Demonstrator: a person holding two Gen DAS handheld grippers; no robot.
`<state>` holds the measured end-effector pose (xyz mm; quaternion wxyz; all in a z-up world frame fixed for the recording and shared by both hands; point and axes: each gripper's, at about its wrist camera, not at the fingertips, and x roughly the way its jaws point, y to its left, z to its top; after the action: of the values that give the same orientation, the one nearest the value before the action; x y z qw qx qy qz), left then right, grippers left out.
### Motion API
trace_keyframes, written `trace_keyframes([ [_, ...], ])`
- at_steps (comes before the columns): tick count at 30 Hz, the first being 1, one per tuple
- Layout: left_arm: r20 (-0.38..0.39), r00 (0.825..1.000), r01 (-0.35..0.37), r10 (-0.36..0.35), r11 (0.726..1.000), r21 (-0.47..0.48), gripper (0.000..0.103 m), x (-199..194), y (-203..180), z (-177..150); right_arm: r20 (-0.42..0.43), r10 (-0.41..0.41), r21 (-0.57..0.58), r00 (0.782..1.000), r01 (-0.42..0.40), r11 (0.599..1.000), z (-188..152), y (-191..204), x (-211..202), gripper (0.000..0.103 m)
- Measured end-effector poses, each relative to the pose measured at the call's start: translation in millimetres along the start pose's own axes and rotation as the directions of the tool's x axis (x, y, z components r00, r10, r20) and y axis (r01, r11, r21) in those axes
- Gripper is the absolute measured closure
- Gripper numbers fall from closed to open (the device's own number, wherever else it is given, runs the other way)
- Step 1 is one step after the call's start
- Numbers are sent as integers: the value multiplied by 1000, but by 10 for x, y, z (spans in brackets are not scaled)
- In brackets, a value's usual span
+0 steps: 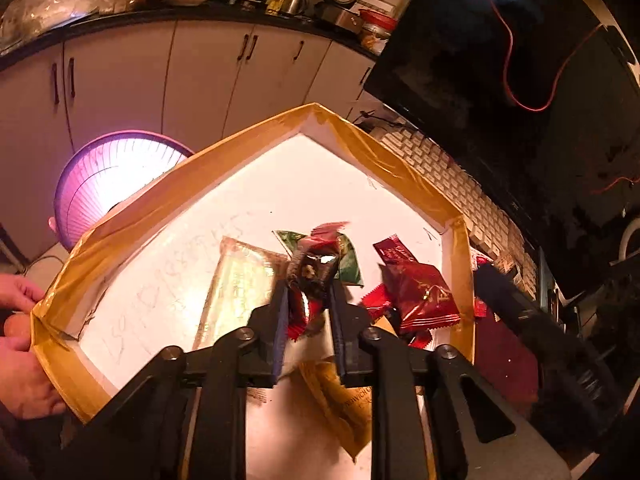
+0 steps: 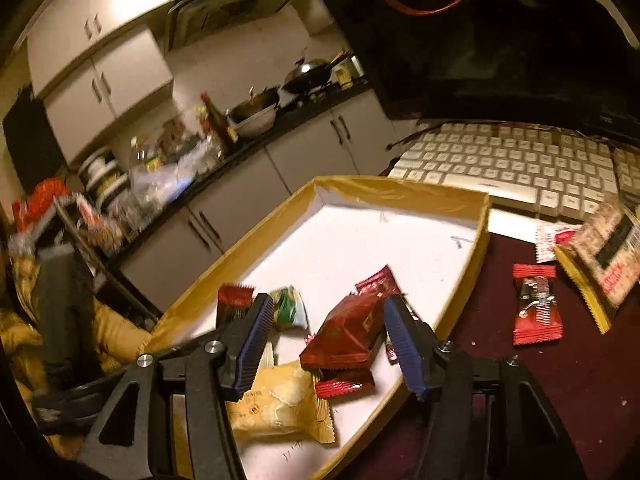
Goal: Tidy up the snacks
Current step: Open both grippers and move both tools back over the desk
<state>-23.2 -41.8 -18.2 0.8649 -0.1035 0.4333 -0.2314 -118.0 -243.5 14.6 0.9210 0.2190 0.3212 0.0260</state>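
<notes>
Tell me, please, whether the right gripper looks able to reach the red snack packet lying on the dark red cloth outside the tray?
Probably yes: the red snack packet lies alone on open cloth, right of the tray, and the right gripper is open.

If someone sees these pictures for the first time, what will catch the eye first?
Probably the shallow white tray with its yellow taped rim, holding a heap of red snack packets and one yellow packet. Next, the white keyboard behind the tray, and one red packet lying outside on the dark red cloth.

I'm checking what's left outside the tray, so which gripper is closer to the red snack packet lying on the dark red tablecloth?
Right. The right gripper hangs open over the tray's near corner, beside the red snack packet. The left gripper is over the tray's middle, a dark snack between its fingers.
</notes>
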Motion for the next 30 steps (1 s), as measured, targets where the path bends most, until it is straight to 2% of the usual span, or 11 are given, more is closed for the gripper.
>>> trace_keyframes([
  [1,0,1000,-6,6,1000,-2,78,-10,-5,-3,2,5,31,1000,-5,1000,13,-42,-39,43],
  [4,47,999,-18,17,1000,15,54,-140,-105,-31,0,31,120,1000,-31,992,2,-205,-180,42],
  [5,74,997,-22,20,999,35,40,-196,-157,-45,0,32,131,999,-32,991,-11,-248,-228,43],
  [6,105,994,-35,29,998,55,30,-257,-216,-63,0,24,140,1000,-24,990,-27,-299,-286,42],
  [10,209,977,-81,51,987,139,28,-444,-481,-165,-1,-53,191,999,52,980,-135,-577,-530,42],
  [13,230,973,-77,24,972,224,28,-483,-683,-247,-19,-92,246,996,94,965,-202,-803,-635,42],
  [18,185,982,-17,-35,962,272,28,-449,-860,-321,-61,-159,305,985,171,937,-283,-1056,-665,42],
  [20,174,984,-8,-43,960,280,28,-439,-894,-338,-80,-159,323,984,176,930,-291,-1111,-621,42],
  [27,127,991,3,-52,933,360,28,-372,-1005,-489,-106,-179,310,978,203,929,-322,-1098,-551,42],
  [30,101,992,41,-81,936,348,28,-358,-1010,-480,-112,-195,300,974,220,928,-274,-1058,-538,42],
])
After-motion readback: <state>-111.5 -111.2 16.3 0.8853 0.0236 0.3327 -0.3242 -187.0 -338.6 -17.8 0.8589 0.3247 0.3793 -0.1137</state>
